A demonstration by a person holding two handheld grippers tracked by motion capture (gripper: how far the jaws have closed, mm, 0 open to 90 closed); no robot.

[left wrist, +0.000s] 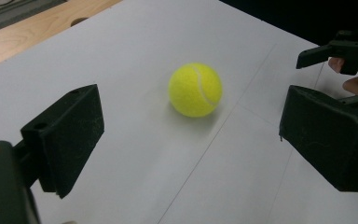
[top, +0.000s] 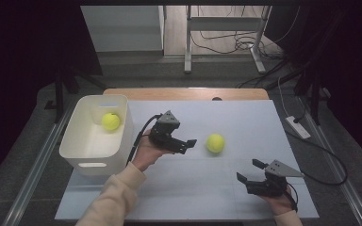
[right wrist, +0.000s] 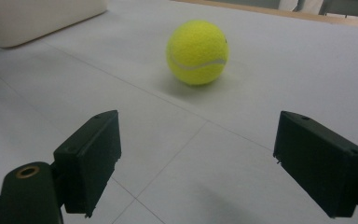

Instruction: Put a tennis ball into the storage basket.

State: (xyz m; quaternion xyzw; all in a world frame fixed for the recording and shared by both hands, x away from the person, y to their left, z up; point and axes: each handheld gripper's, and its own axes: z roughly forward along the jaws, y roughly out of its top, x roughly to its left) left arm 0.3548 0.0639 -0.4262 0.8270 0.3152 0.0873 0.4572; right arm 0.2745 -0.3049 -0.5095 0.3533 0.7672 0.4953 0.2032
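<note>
sitting out in the open, the tennis ball [top: 215, 143] rests on the white sheet of the tabletop [top: 245, 117], right around the middle and a touch toward the right edge. left tongs [top: 189, 144] are pointed straight at it, jaws spread wide with nothing between them, the ball just beyond their tips and not touching. from the left gripper view the ball [left wrist: 195, 89] lies ahead in the gap between the two black jaws, clear white sheet on every side of it. right tongs [top: 249, 171] hang near the front right corner, jaws also wide apart and empty, aimed up toward the ball from well back; in the right gripper view the ball [right wrist: 197, 52] sits farther off, centred between the jaws, white seam curving across its face.

over by the left edge stands a white bin [top: 82, 150], and a second tennis ball [top: 111, 121] lies inside it near its far wall. the sheet shows thin straight seam lines, and a strip of bare wood [top: 188, 93] runs along the far edge of the tabletop.

beyond that, a grey floor, the legs of a metal frame [top: 187, 52], loose cables [top: 226, 44] trailing across the boards, and a white power strip [top: 298, 127] on the floor off the right edge. both sides of the room sit in deep shadow.
</note>
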